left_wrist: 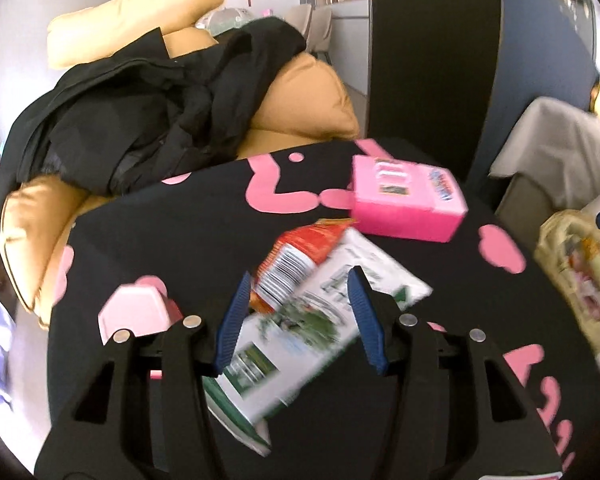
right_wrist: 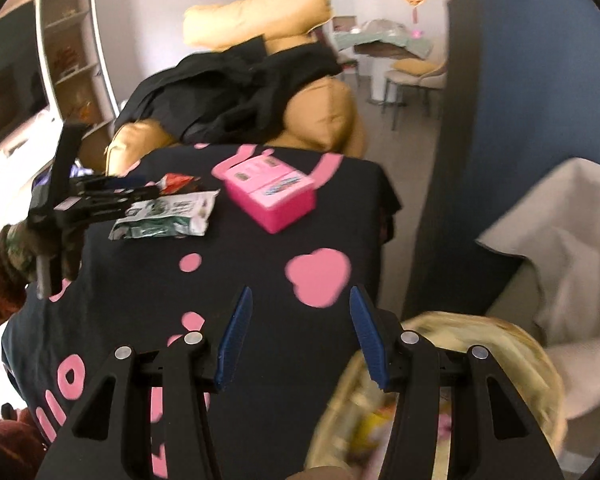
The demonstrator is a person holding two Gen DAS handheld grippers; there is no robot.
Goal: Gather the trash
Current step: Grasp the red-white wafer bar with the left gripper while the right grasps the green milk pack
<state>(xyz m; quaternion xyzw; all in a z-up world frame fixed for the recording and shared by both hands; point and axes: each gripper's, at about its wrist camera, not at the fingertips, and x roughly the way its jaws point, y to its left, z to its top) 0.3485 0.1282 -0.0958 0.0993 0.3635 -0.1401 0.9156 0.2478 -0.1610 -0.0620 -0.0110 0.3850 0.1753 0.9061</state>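
A green-and-white snack bag (left_wrist: 320,320) lies flat on the black tablecloth with pink shapes (left_wrist: 180,240), over an orange-red wrapper (left_wrist: 300,252). My left gripper (left_wrist: 300,273) hovers open just over both, its blue fingers astride the green bag without pressing it; the right wrist view shows this gripper (right_wrist: 140,196) at the green bag's (right_wrist: 168,216) left end. A pink box (left_wrist: 404,200) stands farther back, and a small pale pink carton (left_wrist: 136,312) sits by the left finger. My right gripper (right_wrist: 300,290) is open and empty over the cloth, beside a yellowish bag of wrappers (right_wrist: 460,360).
A tan sofa (left_wrist: 308,92) with a black coat (left_wrist: 160,112) heaped on it stands behind the table. A blue partition (right_wrist: 520,120) rises on the right, with a beige cloth-covered seat (right_wrist: 560,240) beside it. Shelves (right_wrist: 72,40) line the left wall.
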